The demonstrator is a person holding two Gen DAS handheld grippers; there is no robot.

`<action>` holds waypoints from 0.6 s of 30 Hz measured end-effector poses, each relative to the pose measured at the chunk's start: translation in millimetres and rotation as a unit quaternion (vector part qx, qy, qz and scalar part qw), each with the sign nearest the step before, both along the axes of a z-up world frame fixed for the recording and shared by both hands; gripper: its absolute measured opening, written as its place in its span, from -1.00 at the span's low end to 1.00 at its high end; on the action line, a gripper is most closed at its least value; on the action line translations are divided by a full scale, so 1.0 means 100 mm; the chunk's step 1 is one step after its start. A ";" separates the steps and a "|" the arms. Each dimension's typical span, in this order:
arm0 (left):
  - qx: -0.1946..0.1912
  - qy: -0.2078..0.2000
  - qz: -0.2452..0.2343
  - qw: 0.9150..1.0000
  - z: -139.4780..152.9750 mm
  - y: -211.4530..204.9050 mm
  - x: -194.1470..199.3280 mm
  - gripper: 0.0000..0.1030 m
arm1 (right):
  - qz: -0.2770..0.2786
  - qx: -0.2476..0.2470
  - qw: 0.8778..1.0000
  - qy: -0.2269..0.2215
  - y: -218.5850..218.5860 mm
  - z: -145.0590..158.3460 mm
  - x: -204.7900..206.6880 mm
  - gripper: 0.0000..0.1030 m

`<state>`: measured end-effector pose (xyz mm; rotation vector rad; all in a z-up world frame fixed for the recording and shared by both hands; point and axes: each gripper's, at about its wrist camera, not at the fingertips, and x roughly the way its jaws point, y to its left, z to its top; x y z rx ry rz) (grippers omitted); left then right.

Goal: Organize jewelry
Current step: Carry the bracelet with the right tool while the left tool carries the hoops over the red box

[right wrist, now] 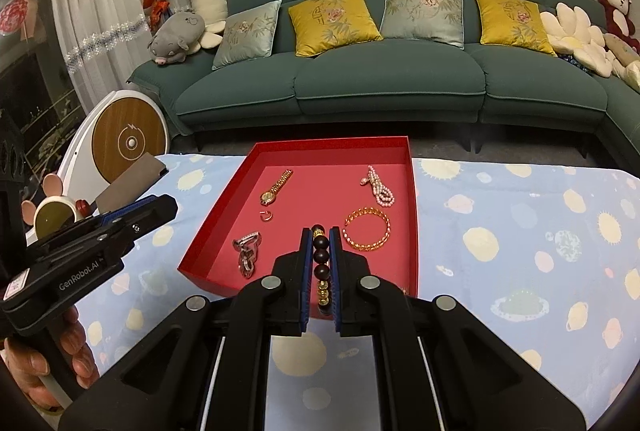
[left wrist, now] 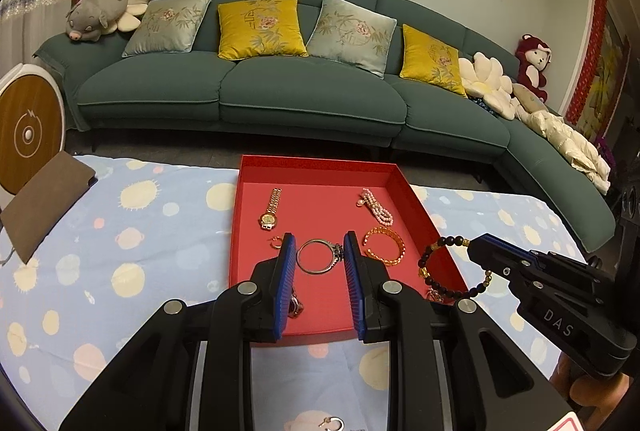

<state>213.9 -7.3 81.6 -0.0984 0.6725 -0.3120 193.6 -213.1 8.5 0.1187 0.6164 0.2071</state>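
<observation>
A red tray point(left wrist: 416, 203) point(right wrist: 224, 215) lies on the patterned cloth. In it are a gold watch point(left wrist: 270, 210) point(right wrist: 275, 187), a pink bead bracelet point(left wrist: 376, 209) point(right wrist: 378, 187), an amber bracelet point(left wrist: 385, 247) point(right wrist: 367, 229), a small gold earring point(left wrist: 275, 242) point(right wrist: 265, 215) and a silver piece point(right wrist: 247, 253). My left gripper point(left wrist: 319, 251) is shut on a silver bangle point(left wrist: 318, 255) just above the tray. My right gripper point(right wrist: 320, 235) is shut on a dark bead bracelet point(right wrist: 321, 257) point(left wrist: 452, 267) above the tray's near right edge.
A small silver earring point(left wrist: 331, 423) lies on the cloth near me. A brown pouch point(left wrist: 44, 203) lies at the cloth's far left. A green sofa point(left wrist: 280, 99) with cushions stands behind. A round white and wood stand point(right wrist: 128, 143) is at the left.
</observation>
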 end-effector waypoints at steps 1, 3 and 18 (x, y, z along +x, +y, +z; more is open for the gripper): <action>0.000 0.002 0.000 1.000 -0.02 0.00 0.04 -0.58 | 0.001 0.001 1.000 0.000 0.00 0.00 0.04 -0.86; 0.000 0.006 0.004 1.000 -0.05 0.00 0.12 -0.58 | 0.005 0.000 1.000 0.003 0.01 -0.02 0.10 -0.86; 0.014 0.032 0.014 0.999 -0.26 -0.03 0.36 -0.58 | -0.007 -0.009 0.999 0.052 -0.06 -0.39 0.36 -0.86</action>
